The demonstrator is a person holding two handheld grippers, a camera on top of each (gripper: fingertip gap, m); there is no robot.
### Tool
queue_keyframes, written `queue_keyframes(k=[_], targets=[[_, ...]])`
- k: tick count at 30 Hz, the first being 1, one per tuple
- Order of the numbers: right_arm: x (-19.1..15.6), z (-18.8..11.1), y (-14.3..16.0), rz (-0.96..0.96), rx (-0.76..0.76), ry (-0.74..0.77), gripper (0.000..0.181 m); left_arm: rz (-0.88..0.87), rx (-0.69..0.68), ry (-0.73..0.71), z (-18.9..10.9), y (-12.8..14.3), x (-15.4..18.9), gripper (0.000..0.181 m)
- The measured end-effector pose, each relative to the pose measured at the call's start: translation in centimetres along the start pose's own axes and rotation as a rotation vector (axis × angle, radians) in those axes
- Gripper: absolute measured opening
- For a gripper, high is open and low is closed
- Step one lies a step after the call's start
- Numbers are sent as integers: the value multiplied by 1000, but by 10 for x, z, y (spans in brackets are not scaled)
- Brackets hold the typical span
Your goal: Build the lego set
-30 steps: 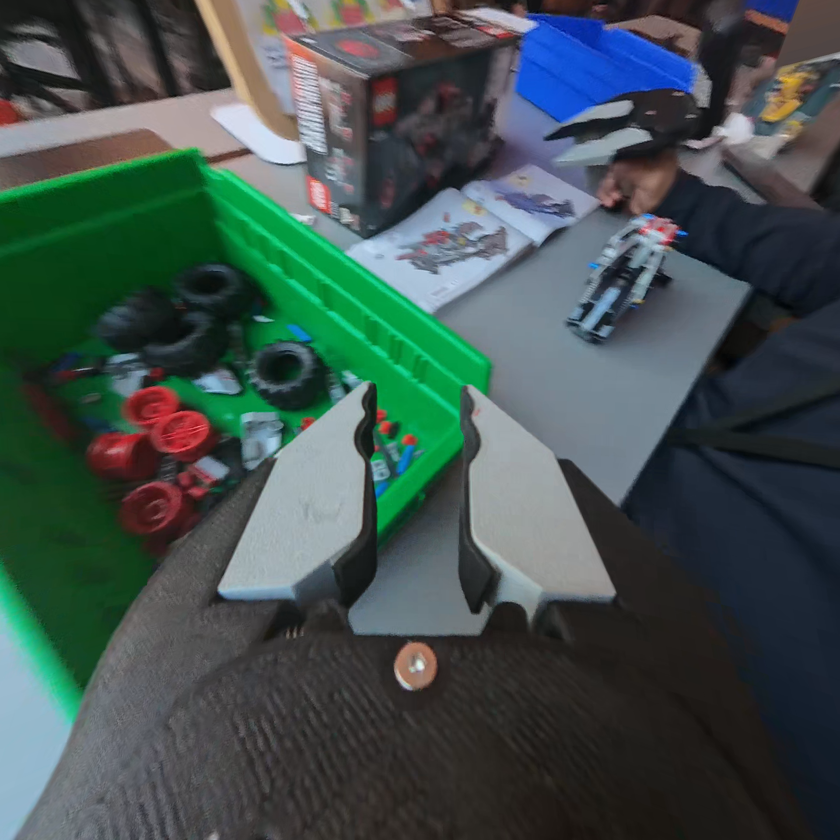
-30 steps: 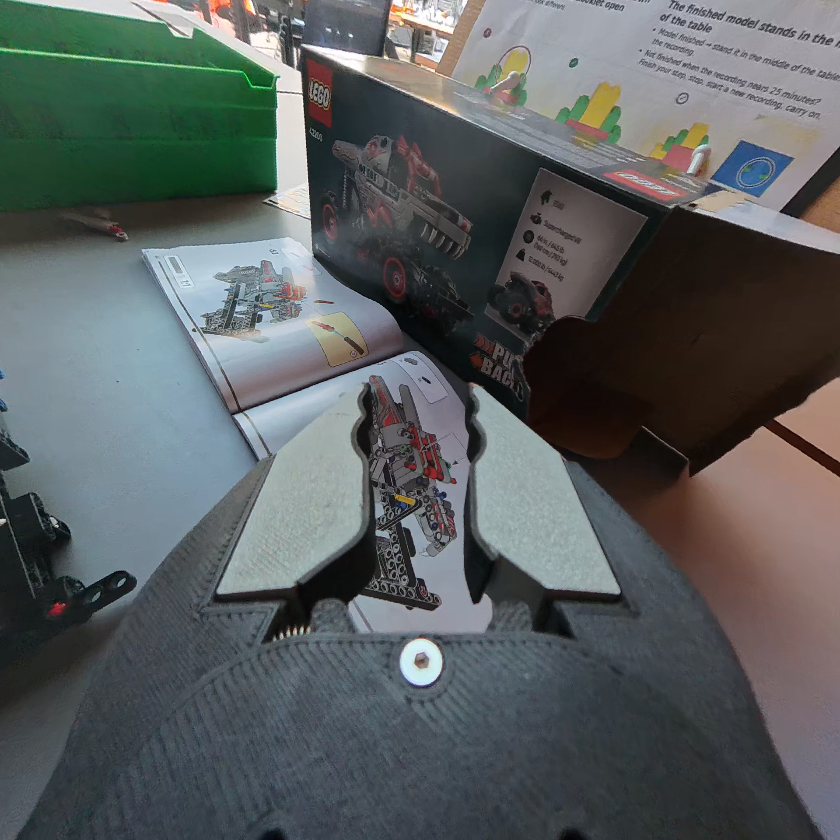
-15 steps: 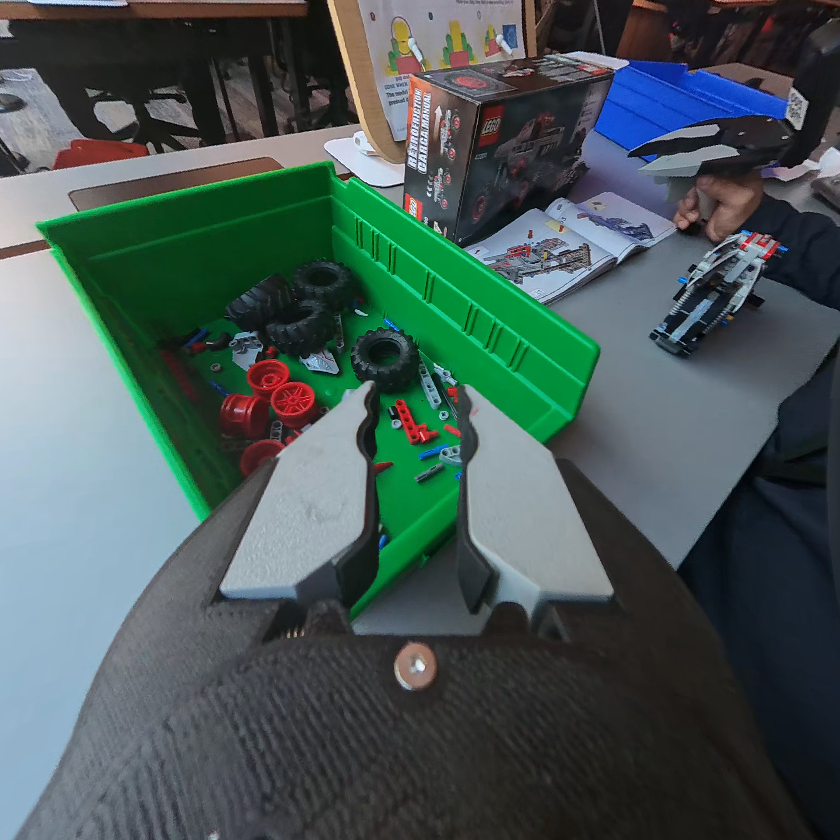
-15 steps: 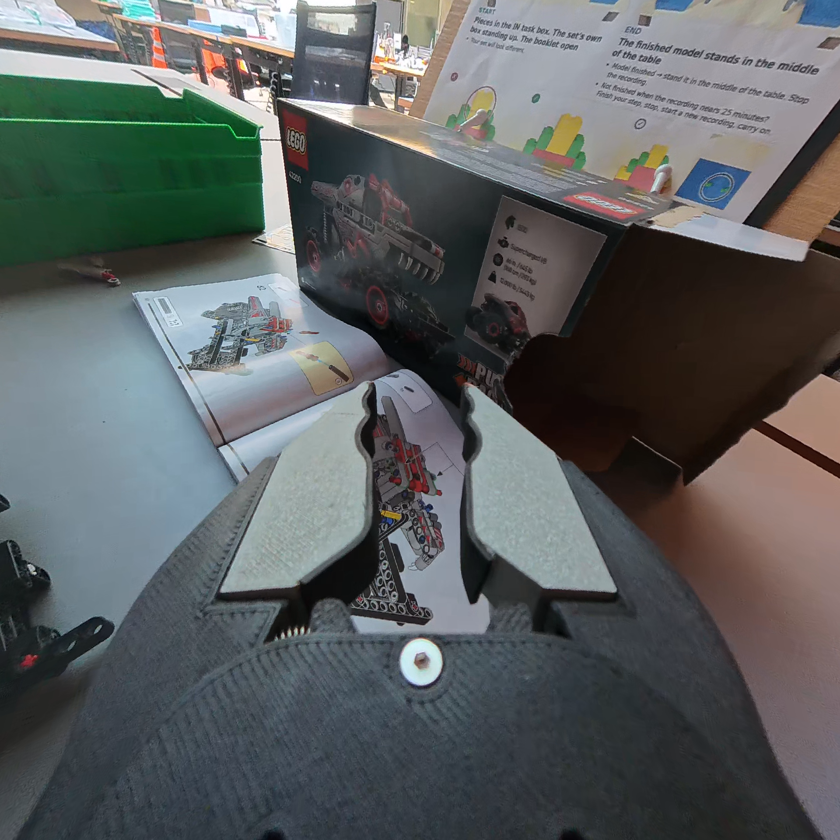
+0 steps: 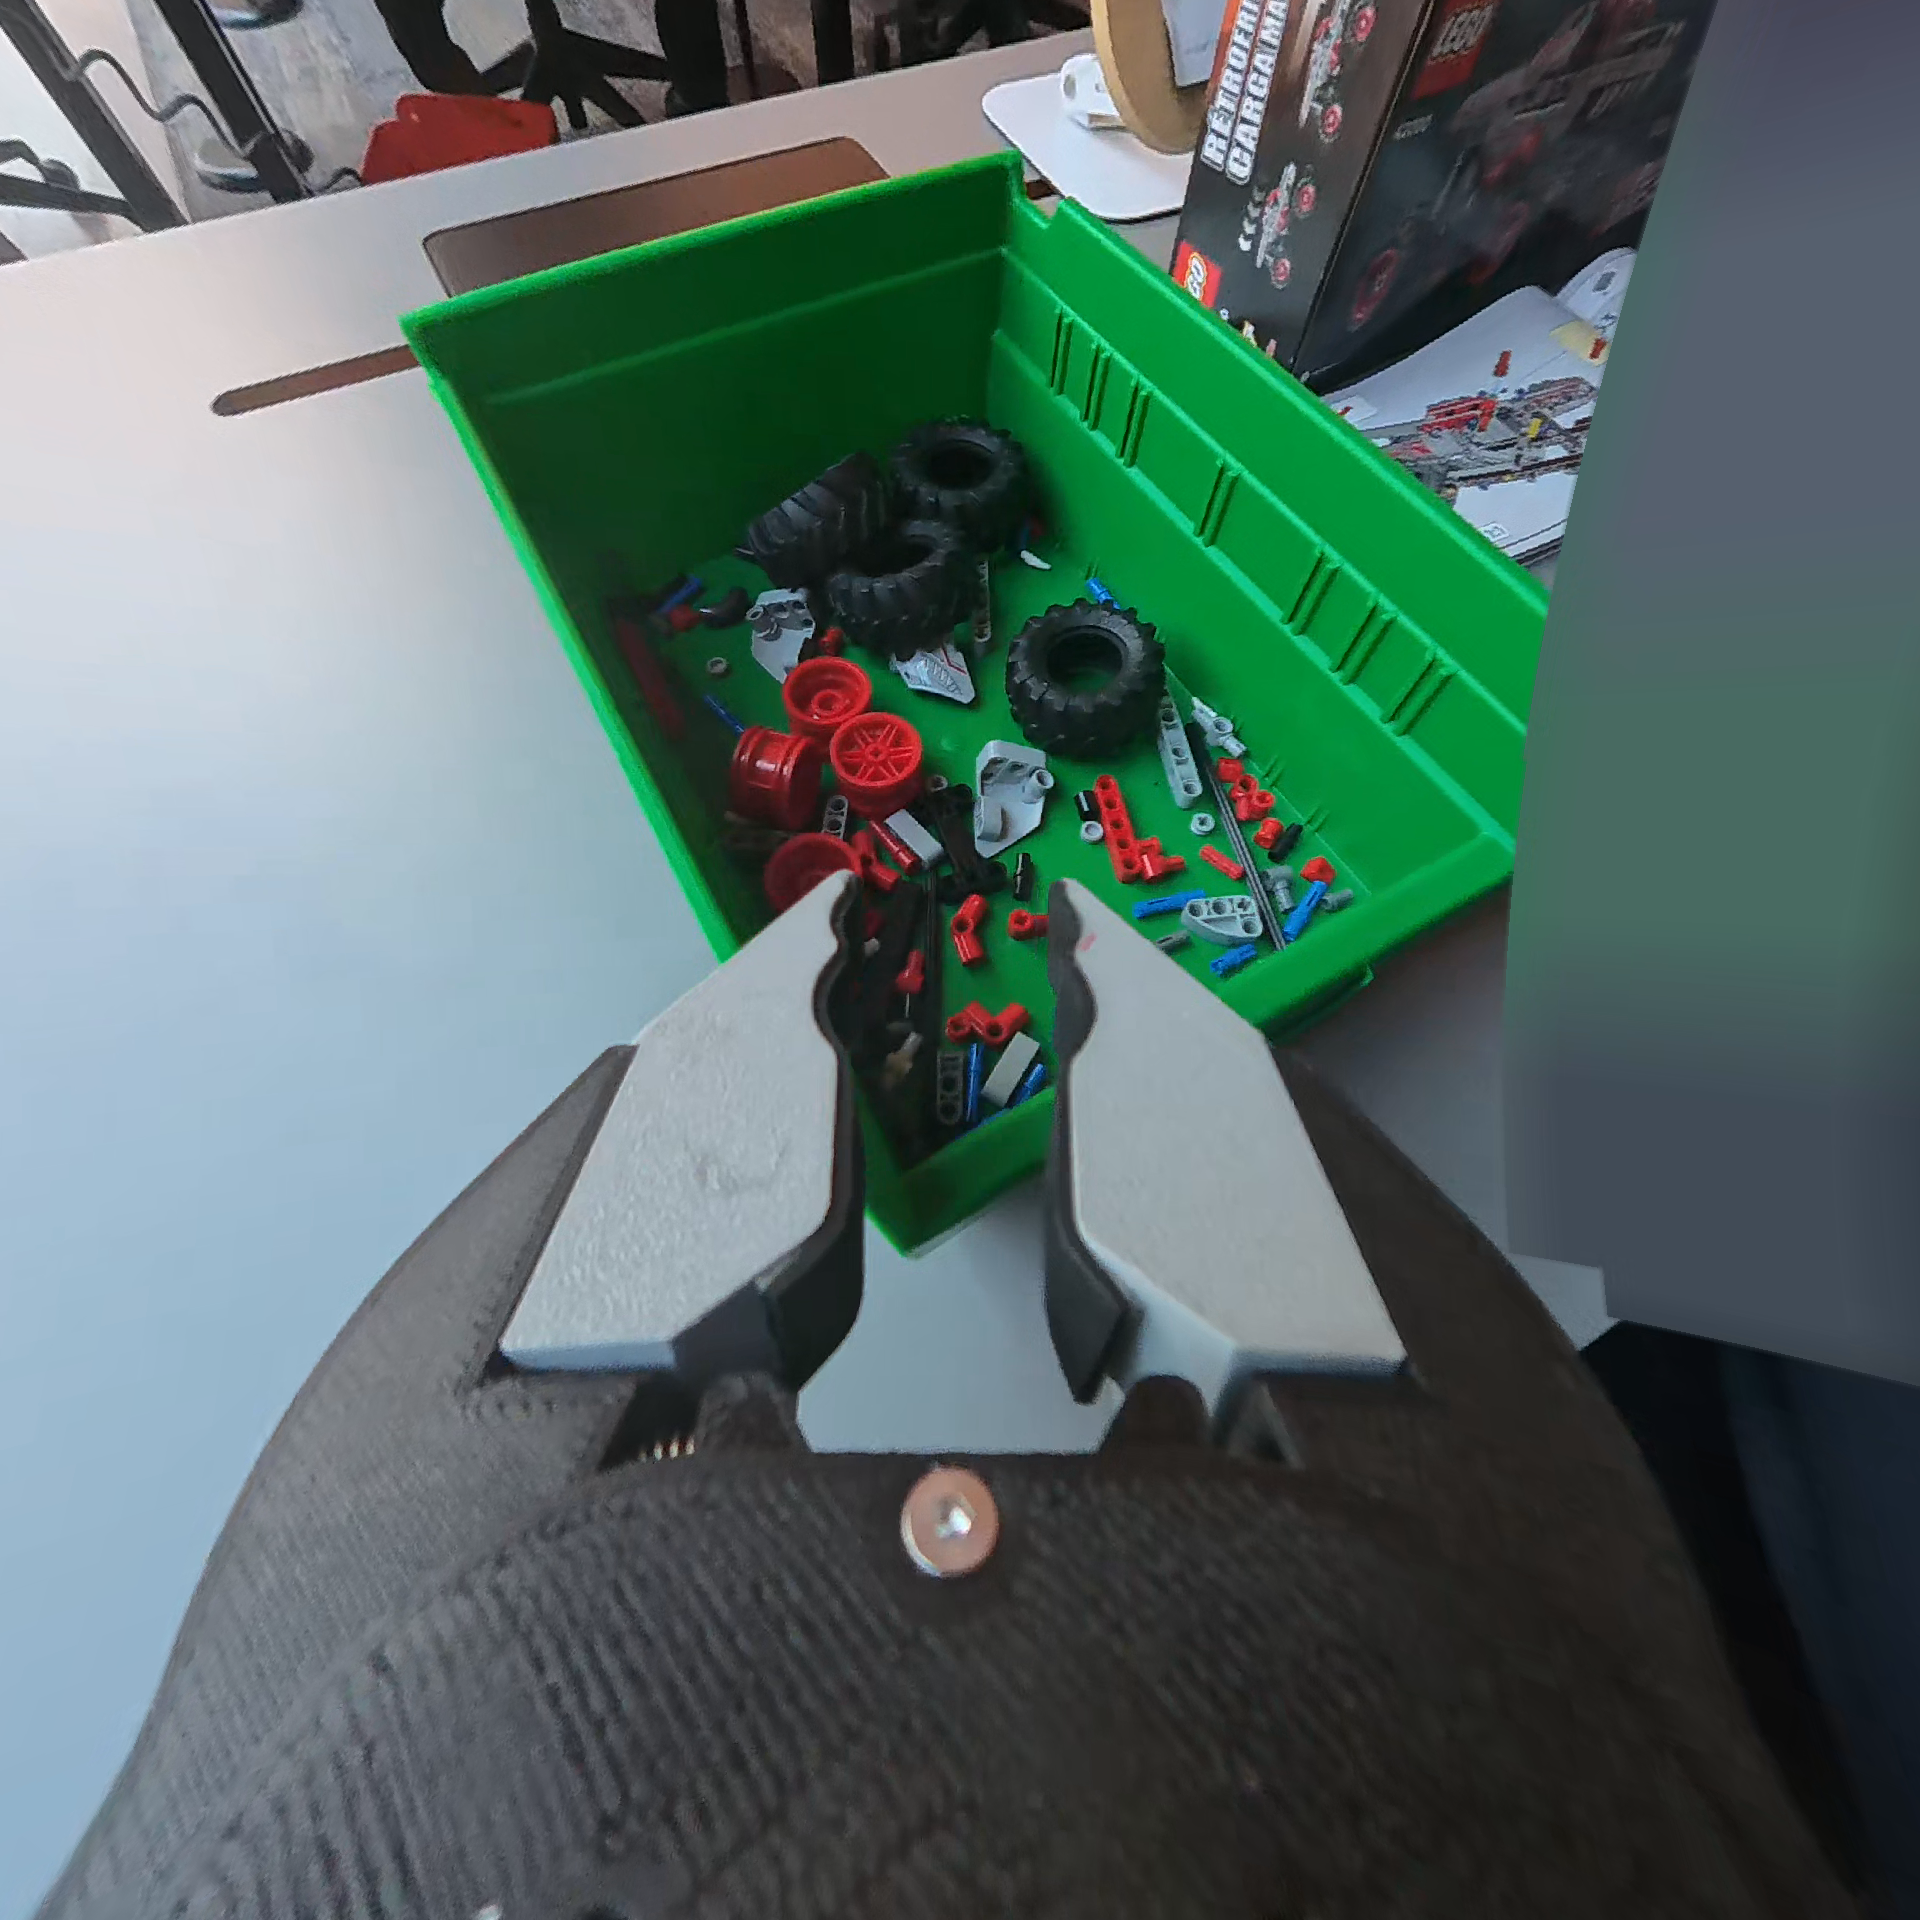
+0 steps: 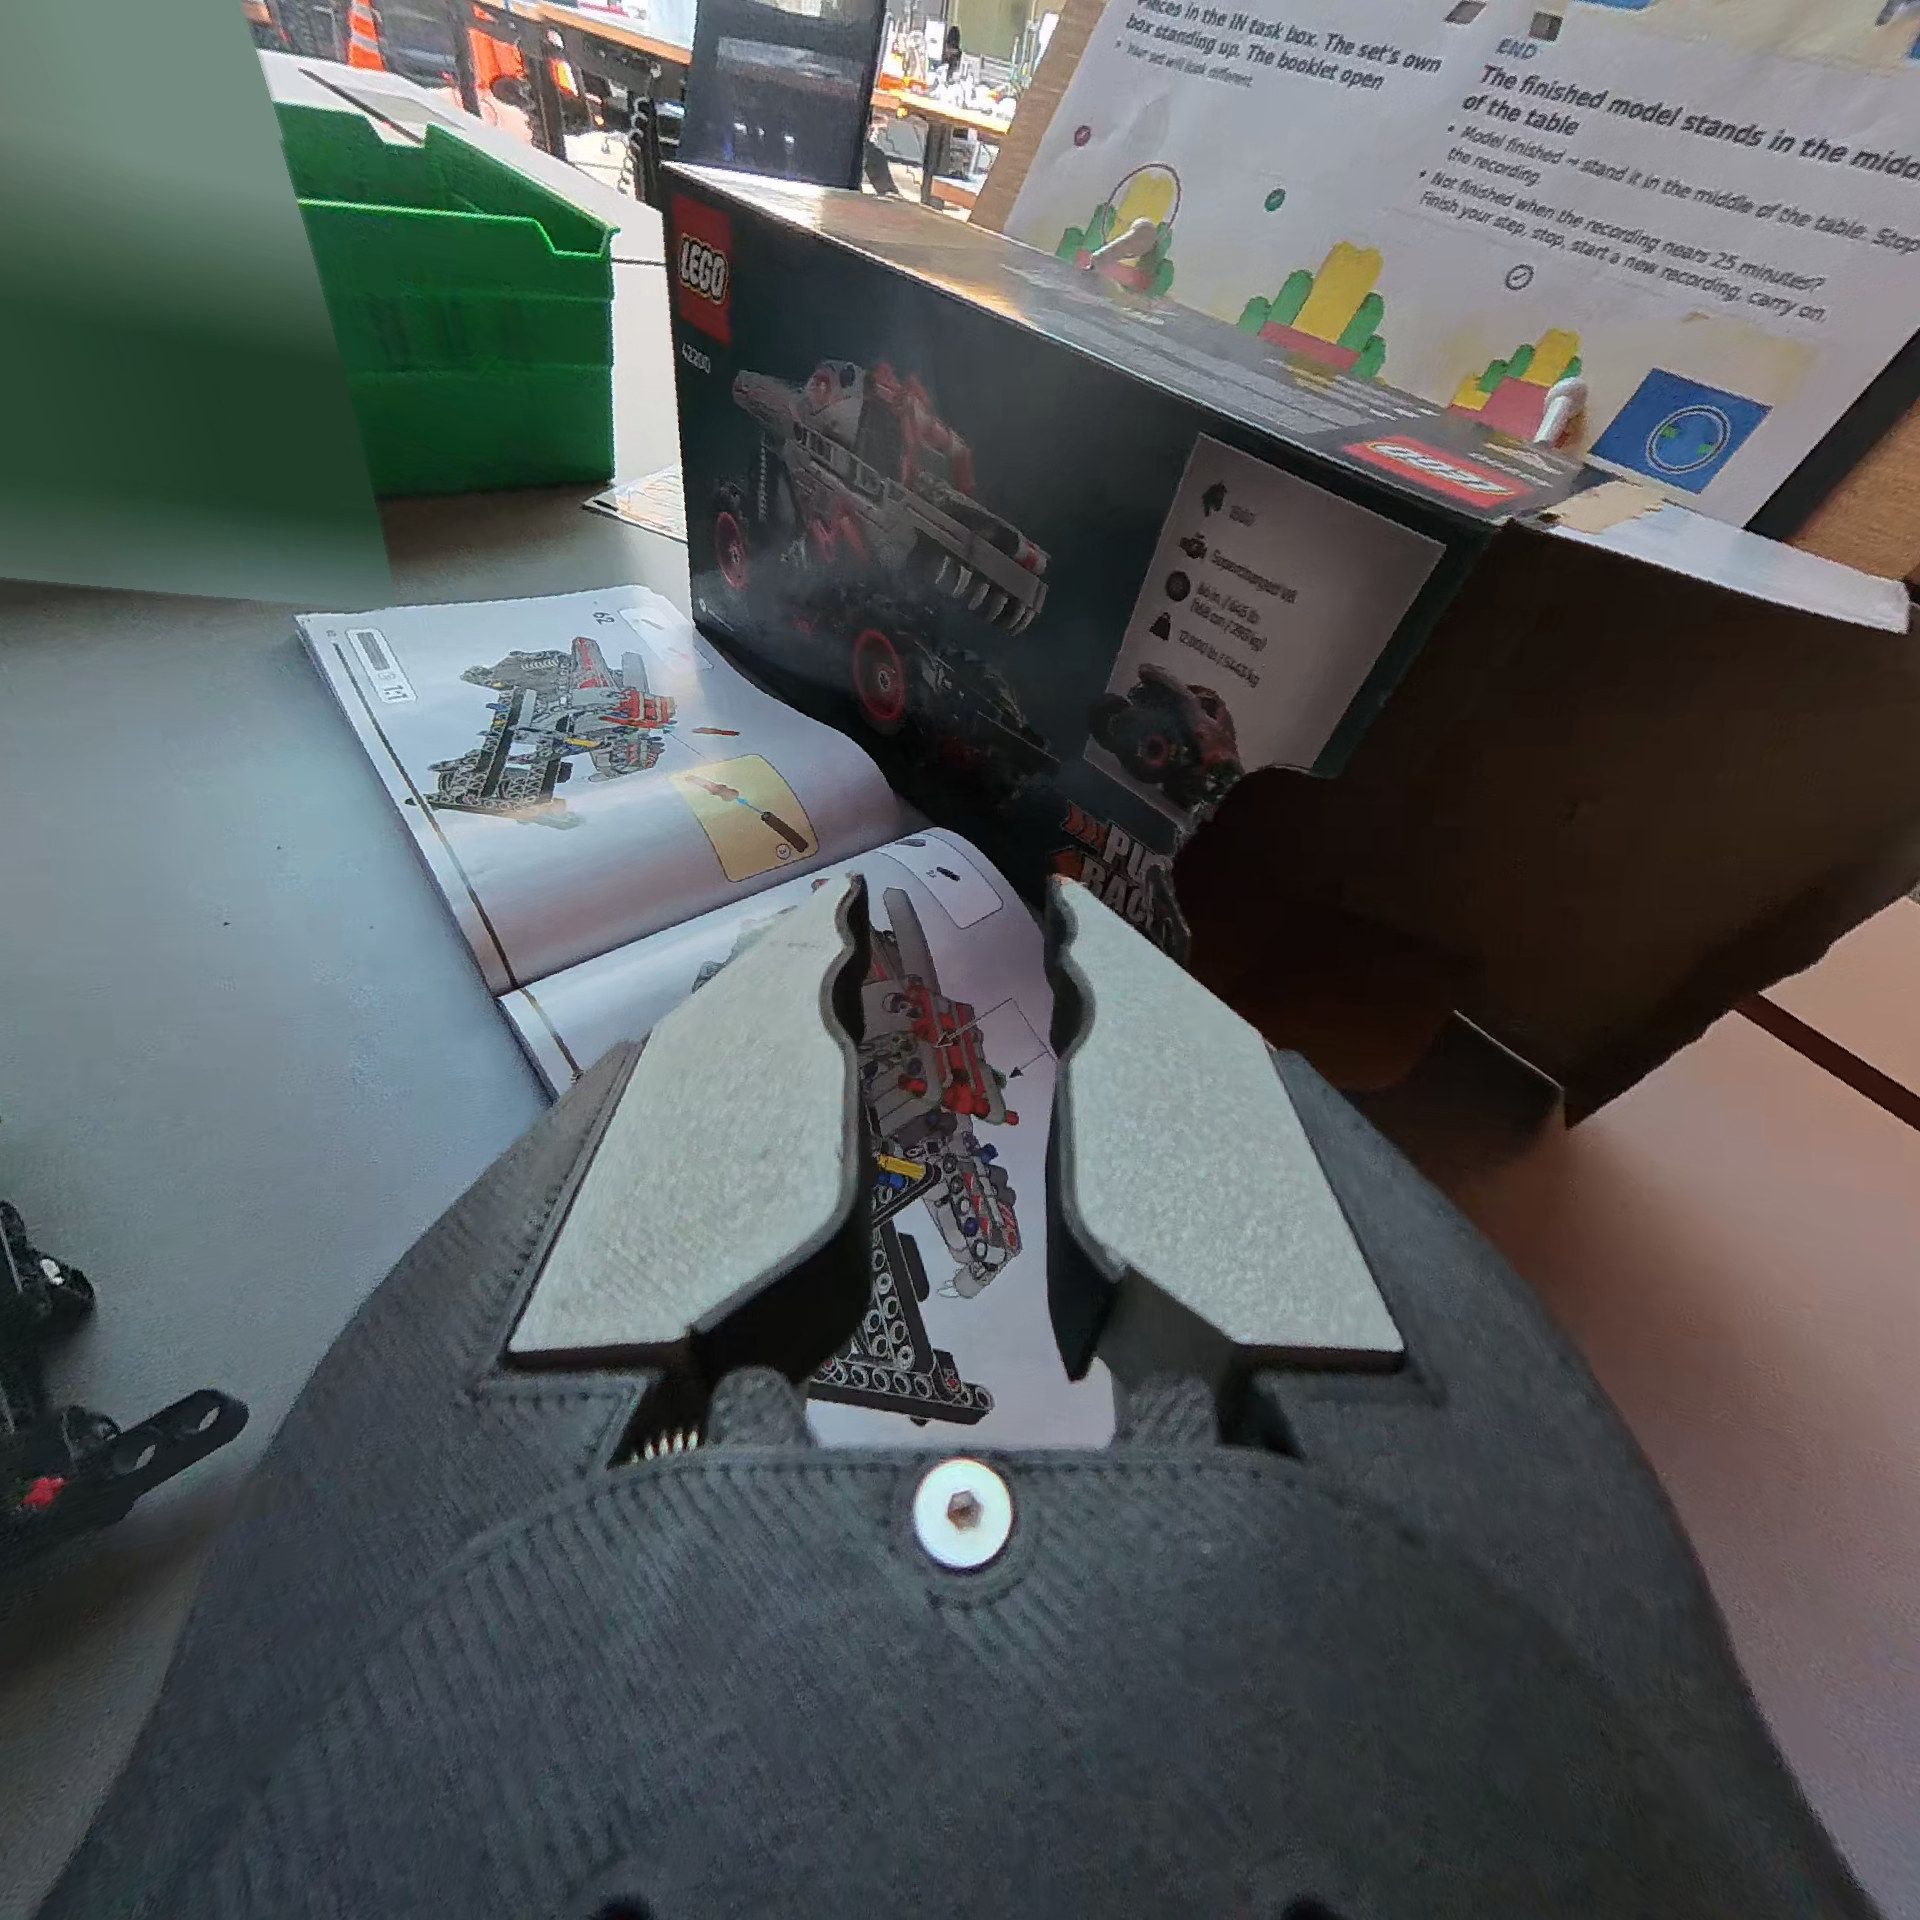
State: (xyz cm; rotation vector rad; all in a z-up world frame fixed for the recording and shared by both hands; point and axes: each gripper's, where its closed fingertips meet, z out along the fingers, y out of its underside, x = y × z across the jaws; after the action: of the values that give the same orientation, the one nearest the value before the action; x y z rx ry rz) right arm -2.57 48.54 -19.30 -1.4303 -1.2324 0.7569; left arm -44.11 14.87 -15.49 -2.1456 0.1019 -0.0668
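A green bin [image 5: 1278, 582] holds loose Lego parts: several black tyres [image 5: 1086, 675], red wheel hubs [image 5: 875, 750] and small red, blue and grey pieces [image 5: 1132, 842]. My left gripper [image 5: 951, 899] is open and empty, above the bin's near corner. My right gripper [image 6: 954, 899] is open and empty, over the open instruction booklet [image 6: 592, 769]. The dark set box [image 6: 987, 520] stands behind the booklet. The part-built black model [image 6: 62, 1423] shows at the left edge of the right wrist view.
The bin also shows in the right wrist view [image 6: 468, 343] at back left. A printed instruction sheet [image 6: 1507, 208] leans behind the box, whose brown end flap [image 6: 1610, 831] hangs open. The booklet [image 5: 1486, 436] and box [image 5: 1382, 156] show right of the bin. Grey table [image 5: 260, 727] lies left of it. There is about 55 cm between the tips of the two grippers.
My left gripper has swung left and over the bin, so the bin now fills the view and the model is out of it. My right gripper has barely shifted above the booklet.
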Motion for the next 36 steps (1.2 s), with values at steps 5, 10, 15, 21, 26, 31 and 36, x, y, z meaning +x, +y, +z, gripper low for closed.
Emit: queue_keyframes(k=[5, 10, 15, 21, 26, 31, 36], targets=[[-1, 0, 0, -3, 0, -6, 30, 16, -26, -22, 13, -7, -4, 35], [1, 0, -1, 6, 11, 0, 29, 33, -24, -41, 20, -18, -9, 34], [1, 0, -1, -5, 11, 9, 28, 95, 7, -23, 21, -32, 2, 33], [3, 0, -2, -1, 16, 19, 27, 154, -68, -125, 26, -25, -9, 32], [2, 0, -2, 1, 18, 17, 27, 147, -61, -124, 26, -26, -9, 31], [-3, 1, -1, -30, 9, 5, 26, 133, -69, -118, 29, -31, -9, 31], [-5, 0, -3, -47, 19, -3, 24, 18, -38, -81, 35, -38, -9, 33]])
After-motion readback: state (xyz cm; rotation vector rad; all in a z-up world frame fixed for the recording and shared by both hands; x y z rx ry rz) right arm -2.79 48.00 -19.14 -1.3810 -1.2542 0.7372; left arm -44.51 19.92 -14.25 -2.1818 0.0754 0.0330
